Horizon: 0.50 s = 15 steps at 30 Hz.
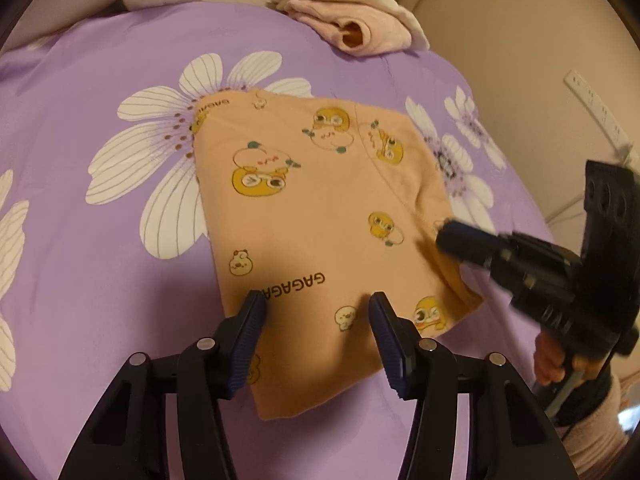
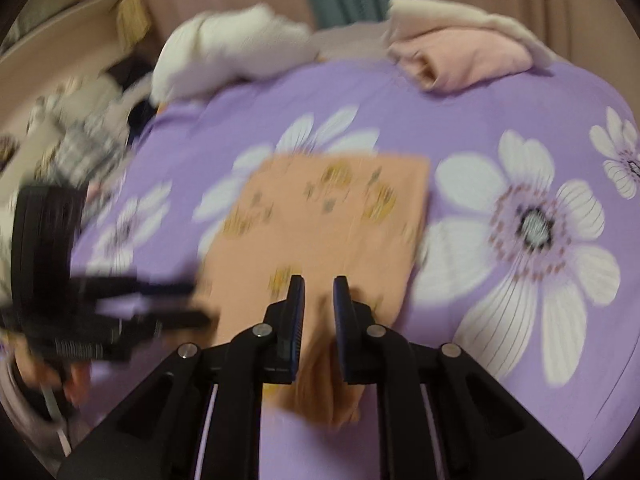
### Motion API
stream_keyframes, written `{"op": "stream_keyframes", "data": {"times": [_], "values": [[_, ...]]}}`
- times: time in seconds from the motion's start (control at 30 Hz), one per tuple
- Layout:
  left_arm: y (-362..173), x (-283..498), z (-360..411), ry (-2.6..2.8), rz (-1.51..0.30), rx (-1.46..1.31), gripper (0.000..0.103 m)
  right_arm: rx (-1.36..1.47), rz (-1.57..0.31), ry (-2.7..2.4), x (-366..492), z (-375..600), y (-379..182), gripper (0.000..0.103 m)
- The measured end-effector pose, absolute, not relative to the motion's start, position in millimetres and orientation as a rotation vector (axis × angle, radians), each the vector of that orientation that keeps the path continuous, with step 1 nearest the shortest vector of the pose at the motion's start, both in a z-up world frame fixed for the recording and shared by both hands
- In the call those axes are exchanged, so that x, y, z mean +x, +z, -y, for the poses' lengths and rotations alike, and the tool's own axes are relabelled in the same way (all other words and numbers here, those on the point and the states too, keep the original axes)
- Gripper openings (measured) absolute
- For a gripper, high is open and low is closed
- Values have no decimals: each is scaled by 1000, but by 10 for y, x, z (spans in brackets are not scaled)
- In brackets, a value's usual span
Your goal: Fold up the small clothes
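A small orange garment (image 1: pixel 320 216) with yellow cartoon prints lies folded flat on the purple flowered bedsheet (image 1: pixel 100 272). My left gripper (image 1: pixel 316 312) hovers open over its near edge and holds nothing. My right gripper (image 2: pixel 319 292) is over the garment's (image 2: pixel 332 216) right edge, its jaws a narrow gap apart with nothing clearly between them. In the left wrist view the right gripper (image 1: pixel 452 236) is a blurred dark shape at the garment's right edge. The right wrist view is motion-blurred.
A pile of folded pink and cream clothes (image 1: pixel 352 20) sits at the far edge of the bed. White bedding (image 2: pixel 224 52) lies at the back left. The left gripper (image 2: pixel 192 300) shows blurred at the left. A wall with a socket strip (image 1: pixel 596 108) is at the right.
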<state>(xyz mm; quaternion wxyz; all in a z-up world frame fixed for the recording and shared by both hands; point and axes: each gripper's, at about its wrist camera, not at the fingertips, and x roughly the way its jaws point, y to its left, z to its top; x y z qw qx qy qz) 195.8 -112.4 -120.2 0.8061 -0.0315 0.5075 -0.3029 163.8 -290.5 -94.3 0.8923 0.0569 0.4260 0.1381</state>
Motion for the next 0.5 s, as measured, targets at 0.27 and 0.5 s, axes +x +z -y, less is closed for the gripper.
{"op": "stream_keyframes", "data": {"times": [0.27,0.5], "values": [[-1207,1879,1066,-642,-1088,-70,54,135,-952,206,1542,3000,-1187,12],[-1329,1699,926,-632,-1121,-103,54,168,-906,285,1268,2885,-1040,15]]}}
